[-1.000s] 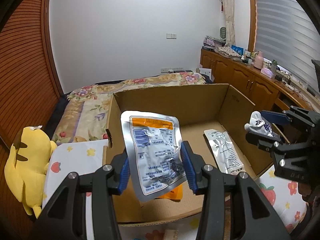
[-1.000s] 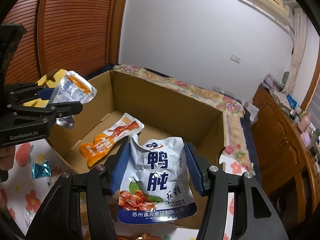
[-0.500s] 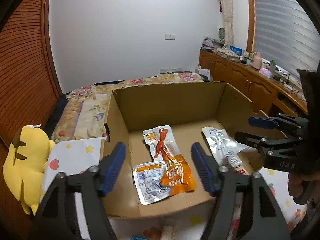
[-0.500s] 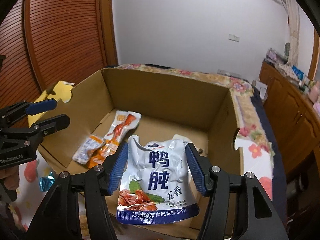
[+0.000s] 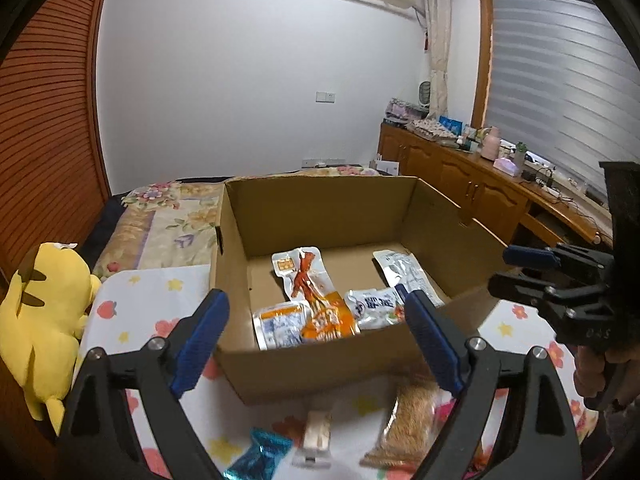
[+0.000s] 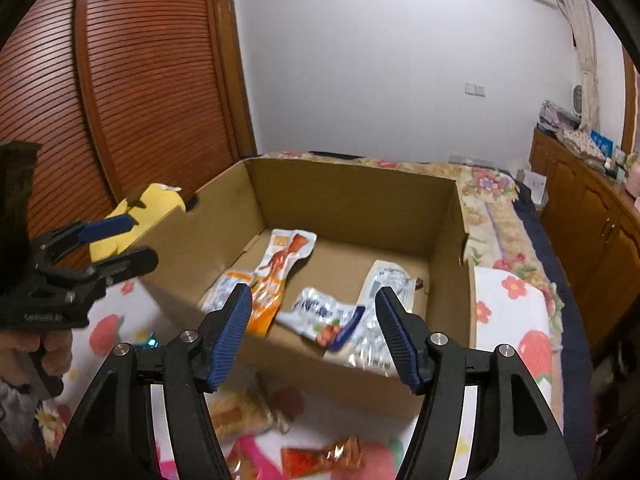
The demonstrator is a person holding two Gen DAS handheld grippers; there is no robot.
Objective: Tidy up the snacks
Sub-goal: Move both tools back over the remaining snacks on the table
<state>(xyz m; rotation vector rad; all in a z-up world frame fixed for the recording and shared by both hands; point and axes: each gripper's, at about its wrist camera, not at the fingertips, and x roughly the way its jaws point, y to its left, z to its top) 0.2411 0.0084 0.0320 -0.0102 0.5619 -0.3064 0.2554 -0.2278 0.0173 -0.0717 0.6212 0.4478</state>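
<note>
An open cardboard box (image 5: 320, 354) (image 6: 348, 188) stands on the flowered bedspread. Inside lie an orange chicken-foot pouch (image 5: 310, 284) (image 6: 280, 268), a silver pouch with an orange strip (image 5: 280, 326) (image 6: 224, 292), a white-and-blue duck snack pouch (image 5: 374, 306) (image 6: 320, 314) and a long silver pouch (image 5: 404, 272) (image 6: 390, 280). My left gripper (image 5: 316, 340) is open and empty in front of the box. My right gripper (image 6: 314, 330) is open and empty over the box's near wall.
Loose snacks lie in front of the box: a blue candy (image 5: 260, 454), a small white pack (image 5: 318, 432), a tan crumb bag (image 5: 408, 426) (image 6: 244, 410), a red wrapped candy (image 6: 324, 458). A yellow plush (image 5: 36, 320) sits left. Wooden cabinets (image 5: 472, 192) stand right.
My left gripper dropped the silver pouch into the box and drew back. My right gripper then let go of the duck snack pouch, which now lies in the box.
</note>
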